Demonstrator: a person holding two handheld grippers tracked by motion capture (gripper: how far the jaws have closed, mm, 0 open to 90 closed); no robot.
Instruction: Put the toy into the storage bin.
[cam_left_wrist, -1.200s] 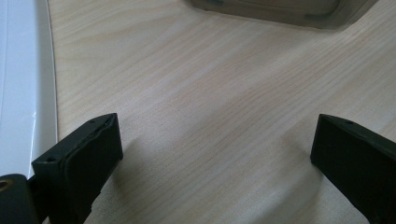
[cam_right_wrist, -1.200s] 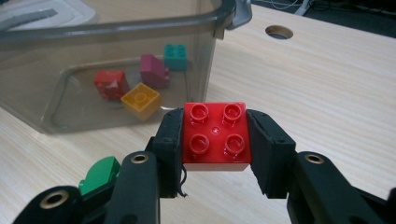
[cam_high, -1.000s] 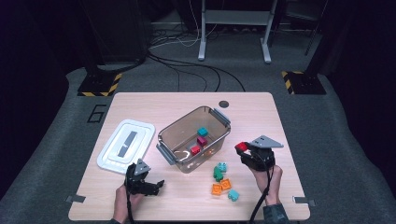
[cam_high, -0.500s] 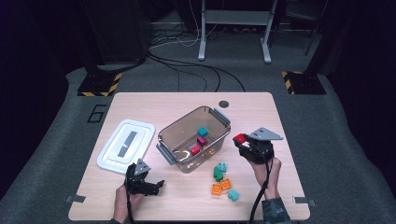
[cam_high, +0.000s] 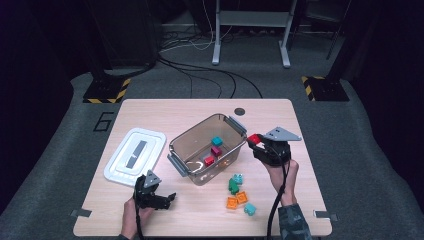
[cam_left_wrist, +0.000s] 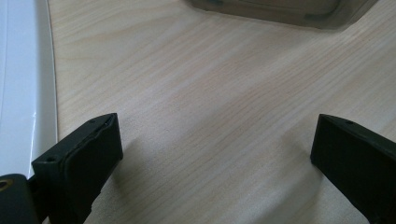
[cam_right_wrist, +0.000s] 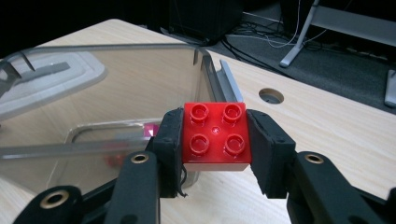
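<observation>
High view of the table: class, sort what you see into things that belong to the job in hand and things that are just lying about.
Belonging to the job:
right gripper
red brick in its jaws
clear tub
loose bricks beside the tub

Just lying about:
white lid
left gripper, open on bare table
cables on the floor

Lab or test studio, dim and bare around one lit work spot.

Set up with a pale wooden table (cam_high: 150, 110) on grey carpet (cam_high: 60, 150), with a number 6 marked on the floor (cam_high: 103, 121). Ringed by black stands on yellow-and-black striped bases (cam_high: 106, 91), loose cables (cam_high: 200, 75) trailing across the floor, and a grey metal frame (cam_high: 250, 30) at the back. Dark all round.
</observation>
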